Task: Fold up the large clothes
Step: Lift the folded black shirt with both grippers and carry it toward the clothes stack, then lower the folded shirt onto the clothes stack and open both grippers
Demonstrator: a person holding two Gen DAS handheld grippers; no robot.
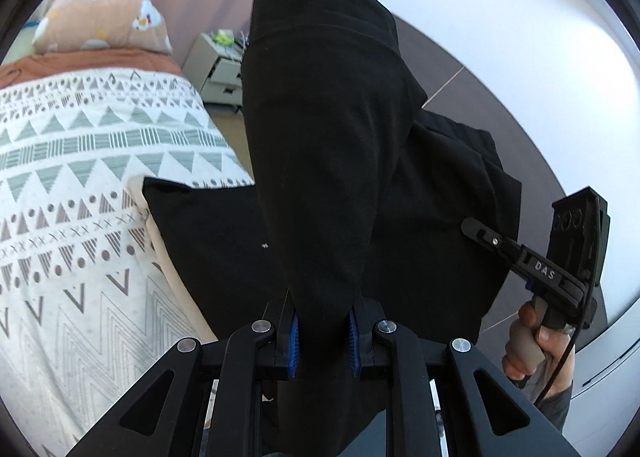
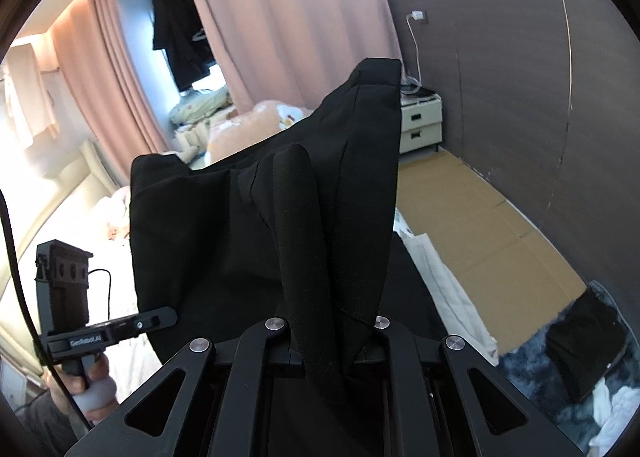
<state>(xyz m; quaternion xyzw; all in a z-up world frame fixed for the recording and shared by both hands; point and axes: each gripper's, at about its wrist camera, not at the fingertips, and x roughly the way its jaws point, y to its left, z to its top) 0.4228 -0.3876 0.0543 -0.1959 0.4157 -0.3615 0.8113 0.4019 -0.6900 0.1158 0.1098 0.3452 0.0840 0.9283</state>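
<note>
A large black garment (image 1: 340,137) is lifted off the bed and fills the middle of both wrist views. My left gripper (image 1: 323,337) is shut on a bunched fold of it, blue pads (image 1: 294,337) pressing from both sides. My right gripper (image 2: 332,341) is likewise shut on another bunched edge of the black garment (image 2: 280,217), its pads hidden by cloth. In the left wrist view the right gripper (image 1: 472,227) shows at the right with its tip buried in the cloth, a hand (image 1: 528,341) on its handle. The right wrist view shows the left gripper (image 2: 168,315) at lower left.
A bed with a patterned white cover (image 1: 80,185) and an orange floral pillow (image 1: 104,21) lies to the left. A white bedside drawer unit (image 2: 420,123) stands by the dark wall panel (image 2: 520,97). Pink curtains (image 2: 280,17), cardboard on the floor (image 2: 480,217) and a blue fuzzy rug (image 2: 560,369).
</note>
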